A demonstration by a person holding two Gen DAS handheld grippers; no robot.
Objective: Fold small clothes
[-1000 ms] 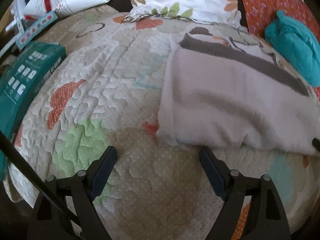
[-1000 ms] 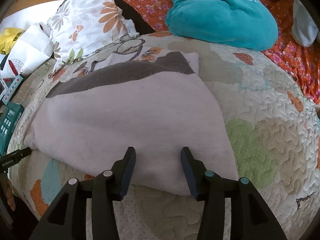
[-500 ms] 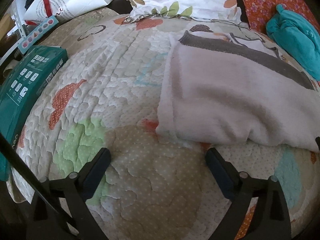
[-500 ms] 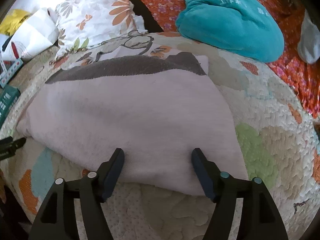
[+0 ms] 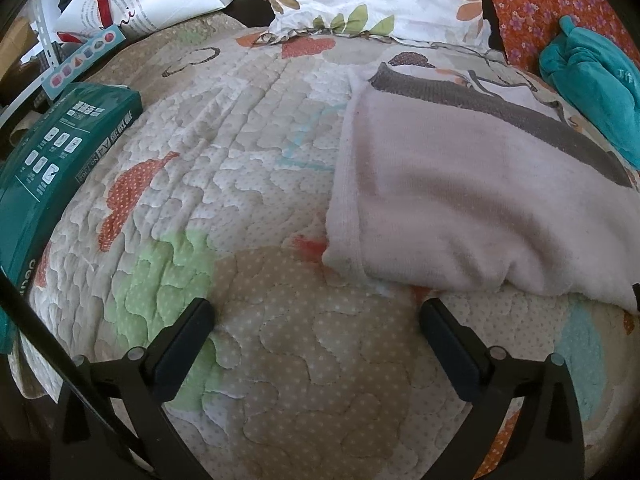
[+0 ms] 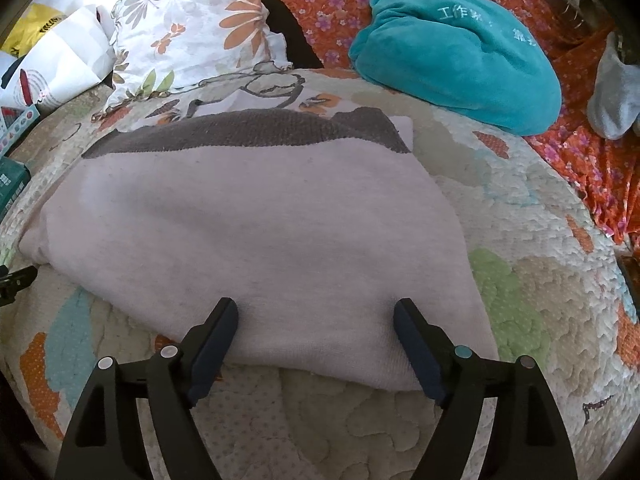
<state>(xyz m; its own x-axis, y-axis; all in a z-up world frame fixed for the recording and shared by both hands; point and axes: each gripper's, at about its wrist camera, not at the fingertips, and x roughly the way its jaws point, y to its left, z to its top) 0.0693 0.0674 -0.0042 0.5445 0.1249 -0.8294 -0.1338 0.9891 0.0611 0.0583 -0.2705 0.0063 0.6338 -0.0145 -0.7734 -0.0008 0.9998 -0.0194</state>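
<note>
While both jaws open, folded garment (image 6: 256, 232) edge lies unpinched on quilt (image 5: 248, 208).

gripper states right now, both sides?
Left gripper: jaws opening, nothing between them, only the quilt below.
Right gripper: jaws opening over the folded pink garment, not gripping it.

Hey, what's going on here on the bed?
A person with a gripper in each hand is folding small clothes on a quilted bedspread. A pale pink garment with a grey band lies folded flat. The right gripper is over its near edge, jaws opening, nothing pinched. The left gripper is beside it, opening over bare quilt.
</note>
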